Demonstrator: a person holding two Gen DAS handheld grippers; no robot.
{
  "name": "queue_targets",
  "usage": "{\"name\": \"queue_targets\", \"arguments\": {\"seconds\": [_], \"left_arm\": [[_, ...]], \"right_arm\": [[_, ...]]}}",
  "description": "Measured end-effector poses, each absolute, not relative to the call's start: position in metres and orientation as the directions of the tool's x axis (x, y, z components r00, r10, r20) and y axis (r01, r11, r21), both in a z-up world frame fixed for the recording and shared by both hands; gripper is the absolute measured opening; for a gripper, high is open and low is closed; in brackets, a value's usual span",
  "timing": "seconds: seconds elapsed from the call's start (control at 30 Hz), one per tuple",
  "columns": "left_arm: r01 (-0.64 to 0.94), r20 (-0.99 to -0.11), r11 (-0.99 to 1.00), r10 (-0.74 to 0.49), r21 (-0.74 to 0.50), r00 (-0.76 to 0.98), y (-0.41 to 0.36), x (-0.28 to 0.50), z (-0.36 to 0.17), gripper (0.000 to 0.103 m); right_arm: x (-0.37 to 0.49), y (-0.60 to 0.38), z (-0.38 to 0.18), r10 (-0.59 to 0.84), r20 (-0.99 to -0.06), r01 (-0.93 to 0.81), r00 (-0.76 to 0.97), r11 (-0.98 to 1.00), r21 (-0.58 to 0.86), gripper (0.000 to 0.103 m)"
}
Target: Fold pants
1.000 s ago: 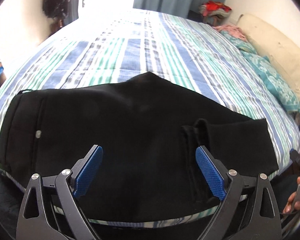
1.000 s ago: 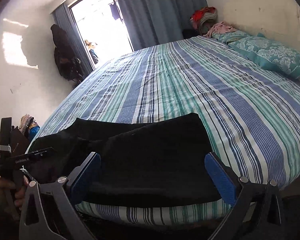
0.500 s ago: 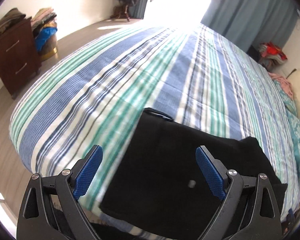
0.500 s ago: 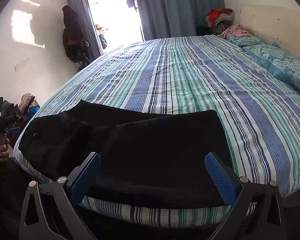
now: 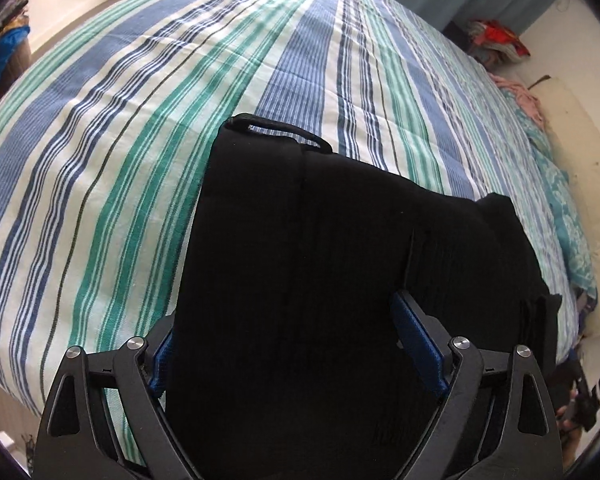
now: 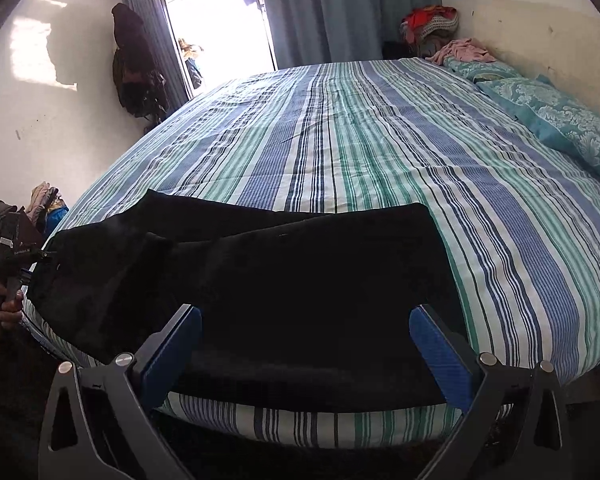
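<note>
Black pants (image 5: 320, 260) lie folded along the near edge of a striped bed (image 5: 100, 160). In the left wrist view my left gripper (image 5: 288, 344) is open, its blue pads on either side of the waist end, and the cloth fills the gap between them. In the right wrist view the pants (image 6: 300, 272) stretch from left to right, and my right gripper (image 6: 304, 348) is open and empty just over their near edge. The left gripper (image 6: 8, 268) shows at the far left by the waist end.
Teal patterned pillows (image 6: 560, 120) lie at the right side of the bed. Clothes (image 6: 432, 24) are piled by the curtain at the back. Dark garments (image 6: 136, 68) hang on the left wall near the bright doorway.
My left gripper swung to the left end of the pants and dropped down over the waist end. My right gripper stayed open and moved slightly closer to the pants' near edge.
</note>
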State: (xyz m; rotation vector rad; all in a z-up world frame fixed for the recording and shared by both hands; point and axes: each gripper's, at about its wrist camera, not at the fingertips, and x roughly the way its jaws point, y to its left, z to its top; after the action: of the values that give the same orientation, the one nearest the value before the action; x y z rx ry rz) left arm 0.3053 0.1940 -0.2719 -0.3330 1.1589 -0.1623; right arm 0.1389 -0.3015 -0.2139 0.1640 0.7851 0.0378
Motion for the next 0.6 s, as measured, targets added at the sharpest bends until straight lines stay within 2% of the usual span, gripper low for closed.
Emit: {"name": "queue_targets", "arguments": {"seconds": [0.03,0.07,0.2,0.27,0.4,0.6], "left_arm": [[-0.046,-0.867,0.932,-0.315,-0.359,0.387,0.195,0.307,-0.273,0.084],[-0.048,-0.864,0.926,-0.33,-0.375,0.381,0.196,0.308,-0.273,0.075],[-0.06,-0.875,0.945,-0.272,-0.322,0.401,0.194,0.302,-0.259,0.034],[-0.077,-0.881,0.954,-0.234,-0.29,0.412,0.187,0.297,-0.25,0.026],[-0.161,-0.877,0.932,-0.232,-0.323,0.421,0.176,0.289,-0.22,0.02],[-0.085,-0.796,0.87,-0.401,-0.486,0.454,0.123,0.276,-0.138,0.019]], "right_arm": [[0.138,-0.302,-0.214,0.093,-0.701,0.028,0.707,0.987,0.159,0.103],[0.138,-0.303,-0.215,0.091,-0.703,0.031,0.706,0.987,0.159,0.103],[0.14,-0.306,-0.218,0.08,-0.716,0.055,0.693,0.985,0.163,0.103],[0.14,-0.309,-0.219,0.081,-0.717,0.066,0.692,0.982,0.175,0.103],[0.142,-0.314,-0.219,0.089,-0.709,0.076,0.699,0.978,0.197,0.103],[0.137,-0.323,-0.212,0.107,-0.678,0.084,0.728,0.967,0.243,0.103]]}}
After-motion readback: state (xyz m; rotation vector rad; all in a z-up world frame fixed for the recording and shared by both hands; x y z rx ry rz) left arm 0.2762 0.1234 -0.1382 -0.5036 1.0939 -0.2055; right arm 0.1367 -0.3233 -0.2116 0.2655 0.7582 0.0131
